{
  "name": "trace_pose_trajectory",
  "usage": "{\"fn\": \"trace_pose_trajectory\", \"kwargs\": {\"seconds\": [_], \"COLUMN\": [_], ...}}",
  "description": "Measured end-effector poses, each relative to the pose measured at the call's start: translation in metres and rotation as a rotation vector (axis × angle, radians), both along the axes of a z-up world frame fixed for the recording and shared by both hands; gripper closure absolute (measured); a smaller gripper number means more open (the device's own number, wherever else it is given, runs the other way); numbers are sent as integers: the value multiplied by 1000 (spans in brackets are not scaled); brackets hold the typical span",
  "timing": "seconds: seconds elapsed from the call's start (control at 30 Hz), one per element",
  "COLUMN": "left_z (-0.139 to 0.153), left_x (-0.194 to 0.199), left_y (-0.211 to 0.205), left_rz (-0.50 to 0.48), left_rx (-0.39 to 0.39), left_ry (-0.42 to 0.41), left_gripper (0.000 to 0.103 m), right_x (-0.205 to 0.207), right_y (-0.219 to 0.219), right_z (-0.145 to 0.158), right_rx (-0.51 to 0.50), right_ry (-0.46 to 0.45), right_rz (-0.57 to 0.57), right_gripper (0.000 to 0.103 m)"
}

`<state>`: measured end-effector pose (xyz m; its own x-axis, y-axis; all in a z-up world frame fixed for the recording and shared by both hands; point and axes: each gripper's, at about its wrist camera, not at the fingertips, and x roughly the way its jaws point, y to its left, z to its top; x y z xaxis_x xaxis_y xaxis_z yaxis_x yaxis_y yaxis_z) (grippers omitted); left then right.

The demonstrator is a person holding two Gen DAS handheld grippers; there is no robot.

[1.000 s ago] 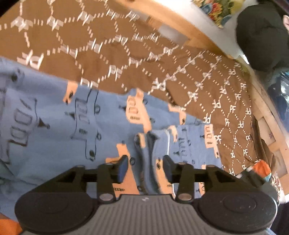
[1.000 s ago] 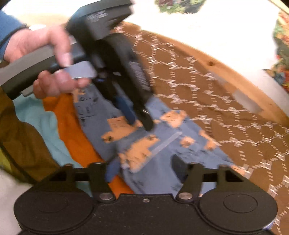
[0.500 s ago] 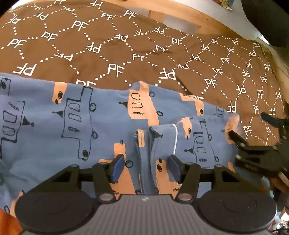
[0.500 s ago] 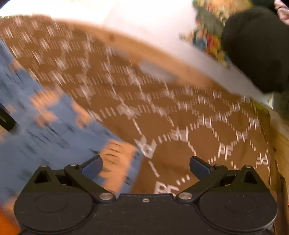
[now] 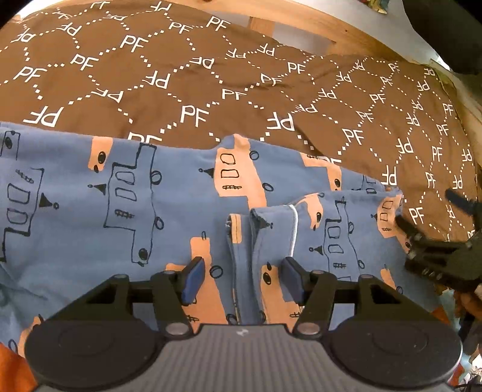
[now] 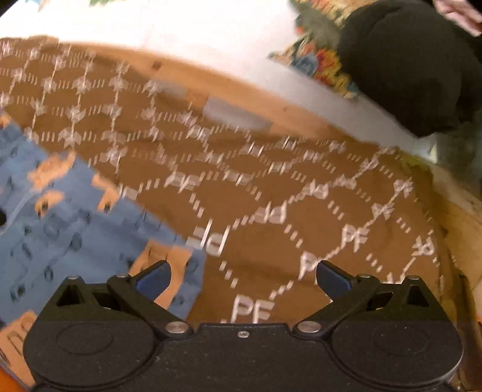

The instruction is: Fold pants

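Note:
Blue pants (image 5: 126, 211) with orange and black-outline prints lie flat on a brown patterned bedspread (image 5: 211, 75). A folded cuff end (image 5: 271, 229) lies on top near the middle. My left gripper (image 5: 241, 276) is open and empty, just above the folded cuff. My right gripper (image 6: 241, 279) is wide open and empty at the pants' right corner (image 6: 168, 271); it also shows at the right edge of the left wrist view (image 5: 421, 217). The right wrist view is blurred.
A wooden bed frame (image 5: 301, 27) runs along the far edge of the bedspread. A dark bulky bundle (image 6: 406, 66) and a floral cloth (image 6: 319, 60) sit beyond the bed at the right. Orange fabric (image 5: 12, 365) lies under the pants' near left.
My right gripper has swung right from over the pants to their right corner and opened wide. My left gripper has opened slightly and stayed over the folded cuff.

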<state>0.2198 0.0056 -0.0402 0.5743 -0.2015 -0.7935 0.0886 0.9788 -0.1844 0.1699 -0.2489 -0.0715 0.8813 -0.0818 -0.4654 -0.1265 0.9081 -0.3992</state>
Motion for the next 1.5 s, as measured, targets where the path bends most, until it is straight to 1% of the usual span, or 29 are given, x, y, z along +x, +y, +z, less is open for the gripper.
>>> {"fn": "trace_pose_trajectory", "kwargs": {"seconds": [0.03,0.1,0.17,0.23,0.27,0.33,0.37,0.4,0.43,0.53,0.6,0.67,0.7,0.77,0.83,1.07,1.2,1.27,1.37,1.43,1.5], "left_z": [1,3,6,8,8,4,0,-2,-3,-3,1,6,9,11,12,18,22,24,28,31,34], "left_x": [0,-1,-3,-10,-14,-24,-29,-33,-37,-45,-50,-56,-60,-71,-80,-89,-95,-99,-108,-113,-114], "left_y": [0,-1,-2,0,2,9,13,14,14,8,8,13,17,26,31,30,36,43,60,68,74], "left_rz": [1,3,-4,7,19,40,47,45,36,20,38,85,119,161,172,147,168,194,269,316,346], "left_rx": [0,9,12,9,6,-2,-4,-2,9,61,52,15,-23,-97,-124,-92,-82,-80,-78,-63,-37], "left_ry": [4,25,61,71,67,57,51,39,27,19,22,33,36,14,-12,-49,-63,-75,-102,-124,-143], "left_gripper": [38,29,7,2,1,1,1,1,1,1,1,1,1,1,1,1,1,1,1,1,1], "right_x": [0,-11,-25,-36,-40,-44,-45,-48,-48,-48,-45,-45,-45,-44,-45,-45,-49,-52,-58,-66,-73], "right_y": [0,2,8,18,24,40,43,46,48,44,40,37,36,36,36,37,41,44,51,60,77], "right_z": [2,13,21,18,13,-8,-14,-18,-17,-15,-14,-12,-12,-14,-14,-14,-10,-3,10,20,26], "right_rx": [3,47,99,108,91,21,-3,-24,-33,-7,14,32,38,43,46,49,38,75,169,235,251], "right_ry": [3,-36,-46,-13,11,87,75,38,37,39,47,53,54,56,55,55,27,29,36,44,69], "right_rz": [-7,-2,25,74,99,157,164,166,166,163,161,155,153,152,151,150,163,199,264,323,388], "right_gripper": [1,1,1,1,1,1,1,1,1,1,1,1,1,1,1,1,1,1,2,7,22]}}
